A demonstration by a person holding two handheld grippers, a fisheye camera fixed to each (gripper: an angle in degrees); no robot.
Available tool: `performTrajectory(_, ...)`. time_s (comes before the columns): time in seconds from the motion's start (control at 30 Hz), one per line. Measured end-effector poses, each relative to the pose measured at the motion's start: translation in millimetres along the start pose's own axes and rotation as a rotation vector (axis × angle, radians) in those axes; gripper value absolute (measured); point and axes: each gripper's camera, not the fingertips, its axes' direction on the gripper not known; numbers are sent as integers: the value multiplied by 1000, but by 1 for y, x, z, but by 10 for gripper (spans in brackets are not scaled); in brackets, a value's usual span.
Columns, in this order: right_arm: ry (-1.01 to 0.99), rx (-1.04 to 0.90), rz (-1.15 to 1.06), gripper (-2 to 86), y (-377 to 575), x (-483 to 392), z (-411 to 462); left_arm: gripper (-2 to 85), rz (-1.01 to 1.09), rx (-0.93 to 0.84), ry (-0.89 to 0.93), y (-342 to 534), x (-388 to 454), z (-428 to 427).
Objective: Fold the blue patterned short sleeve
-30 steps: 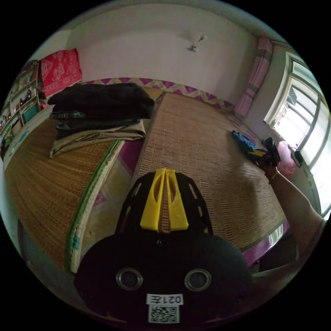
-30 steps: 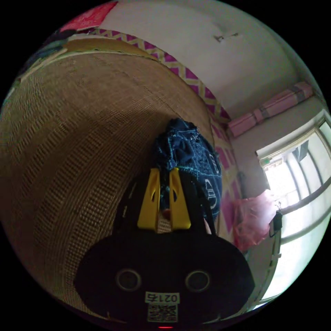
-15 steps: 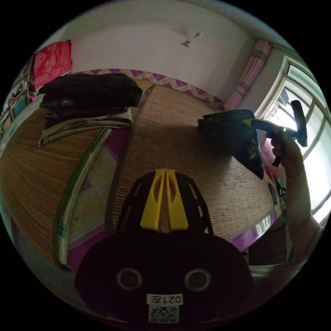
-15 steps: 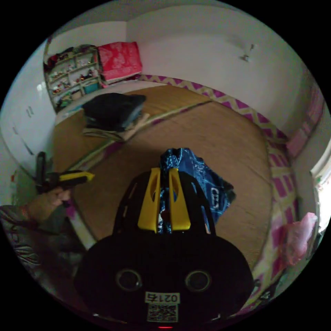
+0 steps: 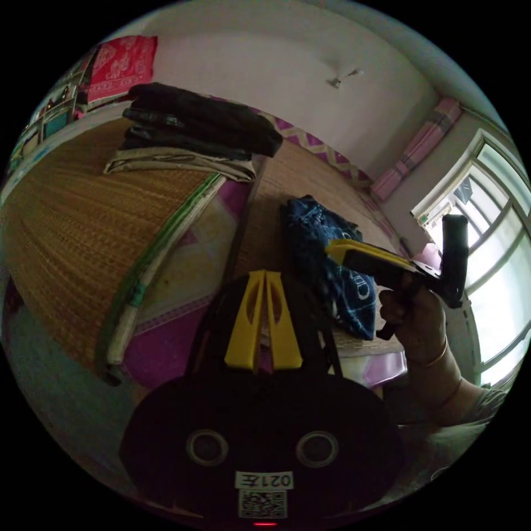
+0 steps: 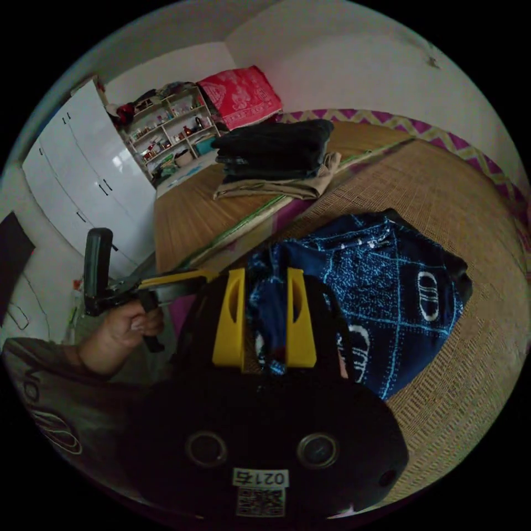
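The blue patterned short sleeve (image 6: 387, 282) lies crumpled on the woven mat (image 6: 470, 199), and in the left gripper view the shirt (image 5: 318, 243) sits just beyond the mat's near edge. My right gripper (image 6: 265, 274) stands open, its yellow jaws spread with a bunch of the shirt's edge lying between them. The right gripper (image 5: 337, 251) also appears from the side, held by a hand (image 5: 415, 315) over the shirt. My left gripper (image 5: 264, 275) is shut on nothing, left of the shirt. The left gripper (image 6: 210, 272) points toward the shirt's near edge.
A stack of folded dark and beige clothes (image 5: 193, 133) rests on a second mat (image 5: 72, 193) to the left. White cupboards (image 6: 83, 182) and shelves (image 6: 166, 133) stand behind it. A bright window (image 5: 492, 238) is on the right.
The right gripper has carried the shirt down onto the mat, closer to the person, and its jaws have spread apart. The left gripper stays shut and has dropped lower.
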Motion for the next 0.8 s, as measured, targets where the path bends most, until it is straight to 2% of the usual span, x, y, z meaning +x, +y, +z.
performTrajectory(0.3,182,-86,-130,115,35,-20,1,-8,-56,19,32,1,-33,16)
performTrajectory(0.43,298,-38,-108,38,57,-1,-13,-9,-56,21,24,-5,-43,25)
performTrajectory(0.6,-6,192,85,17,89,81,-110,-10,-42,33,16,-16,-49,38)
performTrajectory(0.67,-111,338,196,13,121,136,-191,-10,-3,34,10,-23,-45,48)
performTrajectory(0.8,-169,533,351,12,207,218,-309,-9,74,30,30,-36,-33,70)
